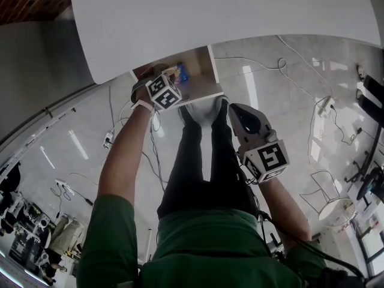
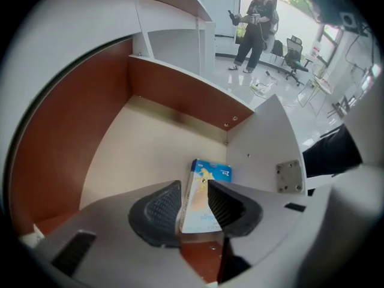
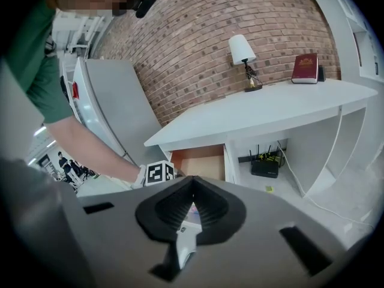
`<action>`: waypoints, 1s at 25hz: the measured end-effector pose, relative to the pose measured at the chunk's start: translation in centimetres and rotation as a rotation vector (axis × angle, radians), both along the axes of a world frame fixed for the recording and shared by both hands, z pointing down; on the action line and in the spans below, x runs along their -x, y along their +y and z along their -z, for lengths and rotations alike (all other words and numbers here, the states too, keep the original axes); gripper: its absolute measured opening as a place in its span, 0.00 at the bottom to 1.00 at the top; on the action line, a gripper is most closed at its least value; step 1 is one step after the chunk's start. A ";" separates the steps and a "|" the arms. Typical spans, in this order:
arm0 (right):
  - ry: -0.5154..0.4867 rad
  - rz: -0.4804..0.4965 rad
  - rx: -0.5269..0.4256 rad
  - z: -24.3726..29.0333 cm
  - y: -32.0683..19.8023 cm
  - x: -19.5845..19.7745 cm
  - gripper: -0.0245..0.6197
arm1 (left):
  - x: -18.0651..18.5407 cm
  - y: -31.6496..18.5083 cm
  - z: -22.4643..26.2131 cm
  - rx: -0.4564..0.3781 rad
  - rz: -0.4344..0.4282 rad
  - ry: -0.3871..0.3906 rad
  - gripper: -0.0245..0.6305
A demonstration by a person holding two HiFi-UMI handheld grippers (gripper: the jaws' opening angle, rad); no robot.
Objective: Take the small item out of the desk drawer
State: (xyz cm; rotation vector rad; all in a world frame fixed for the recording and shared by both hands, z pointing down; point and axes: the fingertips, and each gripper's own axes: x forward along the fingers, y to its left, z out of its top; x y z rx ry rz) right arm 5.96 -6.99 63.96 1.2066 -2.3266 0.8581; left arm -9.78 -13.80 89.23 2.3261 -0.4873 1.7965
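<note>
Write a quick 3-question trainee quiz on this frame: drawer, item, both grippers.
1. Multiple choice: what stands between the fingers of the left gripper?
A) a small blue-and-white box
B) a mug
C) a pen

2. True or false: the drawer is closed.

3. Short answer: are the fingers of the right gripper apart or together?

Key:
1. A. The box stands upright in the drawer, and the open fingers sit on either side of it.
2. False. The drawer is pulled out and the left gripper reaches into it.
3. Together. The tips meet.
</note>
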 end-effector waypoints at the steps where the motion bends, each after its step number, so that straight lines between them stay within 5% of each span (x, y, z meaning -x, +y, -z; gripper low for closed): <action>1: 0.001 0.000 0.003 -0.3 0.0 0.0 0.04 | 0.0 -0.1 -0.4 0.004 -0.007 -0.003 0.24; 17: 0.017 0.005 0.039 -2.7 1.2 0.2 0.04 | 0.4 0.4 -5.5 0.079 -0.146 -0.064 0.23; 25: 0.008 -0.005 0.087 -3.7 2.1 0.4 0.04 | 0.5 0.1 -6.5 0.094 -0.120 -0.065 0.24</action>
